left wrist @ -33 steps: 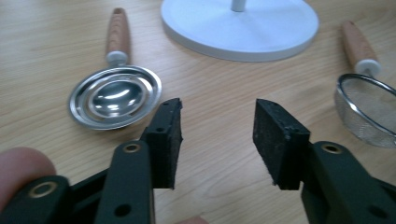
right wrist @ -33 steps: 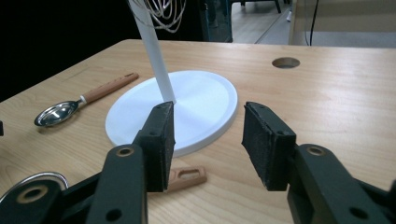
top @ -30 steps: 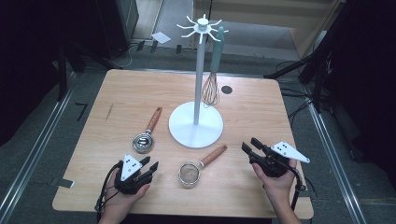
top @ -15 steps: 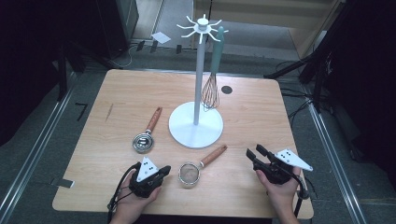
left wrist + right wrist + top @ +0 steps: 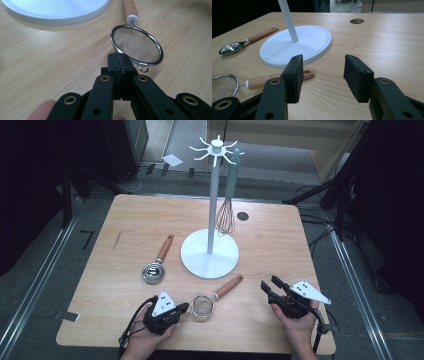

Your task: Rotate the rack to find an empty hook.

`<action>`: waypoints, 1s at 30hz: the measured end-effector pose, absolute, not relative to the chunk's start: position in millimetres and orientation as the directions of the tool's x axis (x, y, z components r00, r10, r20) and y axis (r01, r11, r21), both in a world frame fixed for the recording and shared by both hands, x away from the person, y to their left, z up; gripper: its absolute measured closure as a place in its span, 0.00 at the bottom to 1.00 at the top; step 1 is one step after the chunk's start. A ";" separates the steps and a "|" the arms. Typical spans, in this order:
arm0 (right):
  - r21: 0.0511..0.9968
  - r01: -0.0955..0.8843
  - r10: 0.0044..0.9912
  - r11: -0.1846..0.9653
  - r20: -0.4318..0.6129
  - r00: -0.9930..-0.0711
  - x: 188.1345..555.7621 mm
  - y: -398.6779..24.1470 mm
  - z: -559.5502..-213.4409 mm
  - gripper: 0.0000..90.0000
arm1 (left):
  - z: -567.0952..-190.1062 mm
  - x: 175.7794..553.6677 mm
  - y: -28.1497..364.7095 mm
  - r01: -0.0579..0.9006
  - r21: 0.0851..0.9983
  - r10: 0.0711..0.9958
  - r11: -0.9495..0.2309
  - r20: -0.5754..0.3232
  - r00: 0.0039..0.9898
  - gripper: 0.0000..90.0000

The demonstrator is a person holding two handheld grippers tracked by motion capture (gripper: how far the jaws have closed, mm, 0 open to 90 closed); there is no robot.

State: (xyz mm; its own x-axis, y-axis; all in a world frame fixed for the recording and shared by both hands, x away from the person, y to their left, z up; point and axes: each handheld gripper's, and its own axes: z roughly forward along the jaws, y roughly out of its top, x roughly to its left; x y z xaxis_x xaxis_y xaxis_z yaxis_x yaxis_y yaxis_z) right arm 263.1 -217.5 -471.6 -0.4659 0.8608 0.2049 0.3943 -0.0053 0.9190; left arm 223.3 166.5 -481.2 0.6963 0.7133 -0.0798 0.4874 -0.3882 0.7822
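Clenched left hand-held gripper [image 5: 120, 65] at the strainer [image 5: 136, 45] rim

Strainer lies lower centre of the surface [image 5: 125, 230], handle running up-right; left jaws touch its near rim, grasping nothing; right hand-held gripper [image 5: 272, 287] released, farther off

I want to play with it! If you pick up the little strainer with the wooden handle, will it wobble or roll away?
Probably light: the strainer is mostly thin wire mesh. Its round bowl might rock if nudged, but the long wooden handle lying flat should stop it rolling far. Lifted by the metal rim, it would likely tip toward the handle.
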 end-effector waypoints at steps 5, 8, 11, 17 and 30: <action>0.920 0.392 0.861 -0.001 0.200 -0.468 263.0 -217.2 -471.5 0.57 | -483.2 225.0 162.8 0.501 0.773 0.710 -0.390 -0.094 0.698 0.98; 0.918 0.397 0.860 -0.004 0.205 -0.467 262.9 -217.6 -471.4 0.57 | -484.3 225.6 158.6 0.498 0.769 0.703 -0.402 -0.089 0.705 0.99; 0.918 0.397 0.861 -0.005 0.205 -0.465 262.8 -218.0 -471.1 0.57 | -486.0 226.0 152.8 0.494 0.762 0.694 -0.419 -0.082 0.715 0.99; 0.917 0.399 0.862 -0.005 0.205 -0.463 262.6 -218.9 -470.9 0.56 | -488.4 226.3 143.6 0.486 0.755 0.681 -0.440 -0.073 0.729 0.99; 0.917 0.399 0.866 -0.012 0.208 -0.454 262.3 -222.7 -470.3 0.56 | -477.8 227.0 154.1 0.505 0.778 0.662 -0.374 -0.158 0.733 0.96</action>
